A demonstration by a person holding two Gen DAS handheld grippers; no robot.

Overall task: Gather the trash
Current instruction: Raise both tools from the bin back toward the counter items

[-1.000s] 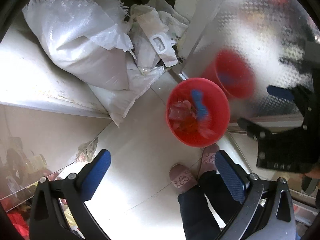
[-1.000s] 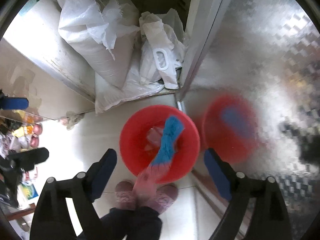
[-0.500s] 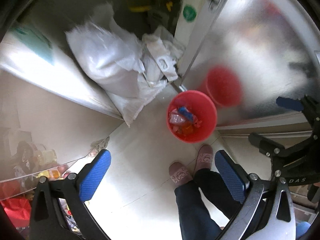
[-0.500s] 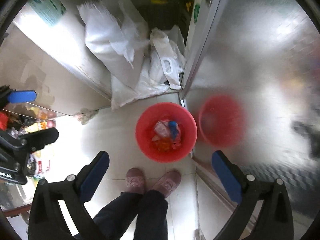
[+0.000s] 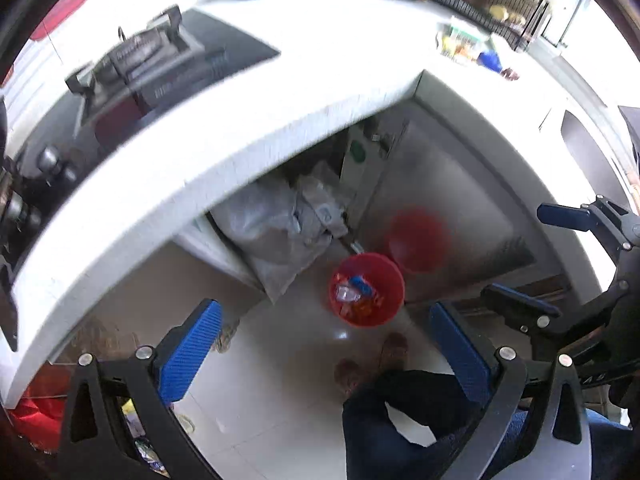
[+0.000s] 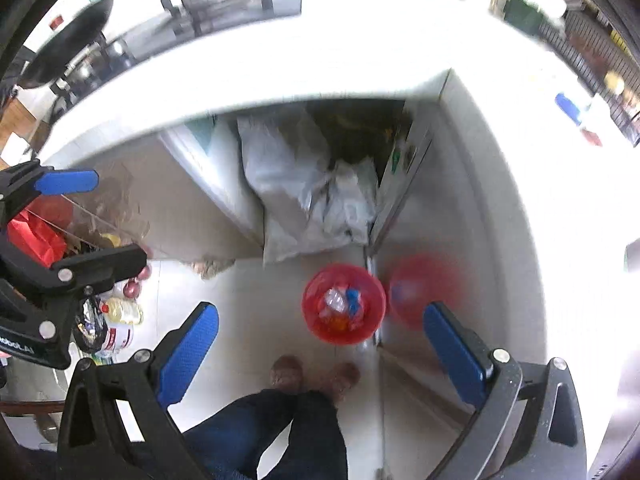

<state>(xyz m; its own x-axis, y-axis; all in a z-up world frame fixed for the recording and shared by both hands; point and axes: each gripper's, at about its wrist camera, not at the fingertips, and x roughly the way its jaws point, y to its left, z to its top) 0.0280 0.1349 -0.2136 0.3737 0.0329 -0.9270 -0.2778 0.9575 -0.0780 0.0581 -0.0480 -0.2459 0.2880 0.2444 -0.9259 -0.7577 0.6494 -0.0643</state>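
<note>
- Left wrist view: I looked steeply down at the red bin [image 5: 366, 289] on the pale floor [image 5: 280, 364], with wrappers [image 5: 354, 294] already inside it. The left tongs [image 5: 320, 354] stood wide apart and carried nothing.
- The right tongs [image 5: 532, 258] showed at the right edge, also apart and bare. I judged the drop into the bin done, so the next move called for finding another piece of trash.
- A white table [image 5: 224, 120] with a gas hob [image 5: 136, 68] overhung the sacks [image 5: 280, 232] stored below; its edge would block a straight reach underneath.
- Right wrist view: the right tongs [image 6: 320, 350] gaped fully, nothing between the blue pads [image 6: 188, 354]. The bin [image 6: 344, 304] sat beside a steel door [image 6: 440, 240] that mirrored it red.
- The person's slippers [image 6: 286, 368] stood just before the bin. Bottles [image 6: 120, 320] and a red bag [image 6: 36, 236] cluttered the floor near the left tongs [image 6: 84, 216]; I could not tell which of these counted as trash.
</note>
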